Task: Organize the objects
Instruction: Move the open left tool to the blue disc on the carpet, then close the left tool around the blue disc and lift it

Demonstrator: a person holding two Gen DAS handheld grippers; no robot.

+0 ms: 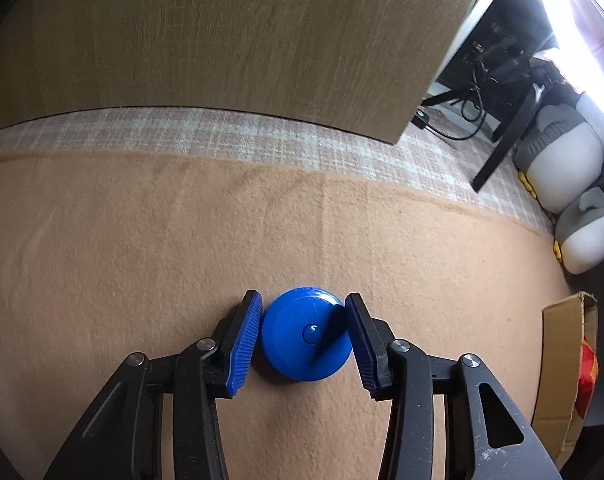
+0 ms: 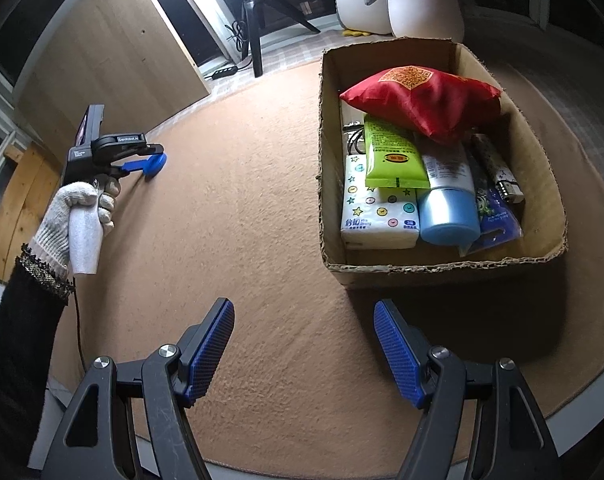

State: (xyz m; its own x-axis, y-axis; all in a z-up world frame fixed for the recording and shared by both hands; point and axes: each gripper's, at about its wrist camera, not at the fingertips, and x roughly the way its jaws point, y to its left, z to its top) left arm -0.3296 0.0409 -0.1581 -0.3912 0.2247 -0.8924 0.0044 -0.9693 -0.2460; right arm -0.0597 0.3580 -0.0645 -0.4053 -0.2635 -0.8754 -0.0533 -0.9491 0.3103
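The round blue plastic disc with a small button in its centre [image 1: 306, 336] lies flat on the tan felt-like cloth [image 1: 142, 248] that covers the bench, and it sits between the two blue ribbed pads of the left gripper [image 1: 303, 342]. The jaws are at middle width; the right pad seems to touch the rim of the disc, and the left pad is just beside it, so I judge that the grasp is not complete. The right gripper [image 2: 303, 350] hangs wide and empty above the cloth, near the brown cardboard box [image 2: 541, 160]. In this box there are already a red cloth pouch [image 2: 421, 100], a green packet [image 2: 393, 156], a white tissue pack [image 2: 377, 216] and a light blue tube [image 2: 447, 208], so most of the sorting looks done and the disc is probably one of the last things. Far behind stand a light wooden panel [image 1: 222, 40] and a chequered floor [image 1: 222, 132].
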